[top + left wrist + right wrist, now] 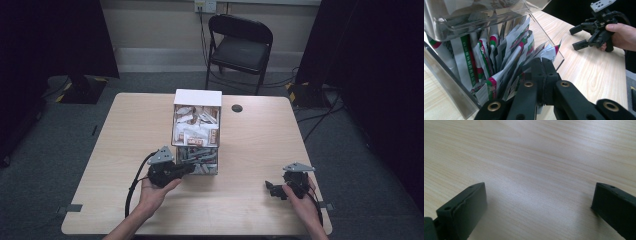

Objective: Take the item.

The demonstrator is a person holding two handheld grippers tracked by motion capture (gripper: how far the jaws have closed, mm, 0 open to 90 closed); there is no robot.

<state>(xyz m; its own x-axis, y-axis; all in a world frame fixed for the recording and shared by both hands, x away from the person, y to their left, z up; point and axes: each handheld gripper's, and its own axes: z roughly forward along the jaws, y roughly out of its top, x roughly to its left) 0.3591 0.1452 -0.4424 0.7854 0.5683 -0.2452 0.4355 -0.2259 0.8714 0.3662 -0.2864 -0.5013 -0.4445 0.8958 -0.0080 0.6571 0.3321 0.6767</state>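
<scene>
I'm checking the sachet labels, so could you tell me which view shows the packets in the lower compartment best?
The left gripper view: the red-and-green packets stand close up behind the clear wall. The high view shows them small and grey. The right gripper view faces bare table.

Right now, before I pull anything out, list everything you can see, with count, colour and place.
Light wooden table: one, centre of room.
Clear plastic two-tier organiser with white top: one, table middle.
White-and-brown sachets: many, upper tier.
White sachets with green and red stripes: many, upright in lower tier.
Round black cap: one, on the table right of the organiser.
Black folding chair: one, beyond the table.
Left hand-held gripper: black, jaws together at the lower tier's sachets.
Right hand-held gripper: black, jaws apart over bare table.
Hands: two, holding the grippers.
</scene>
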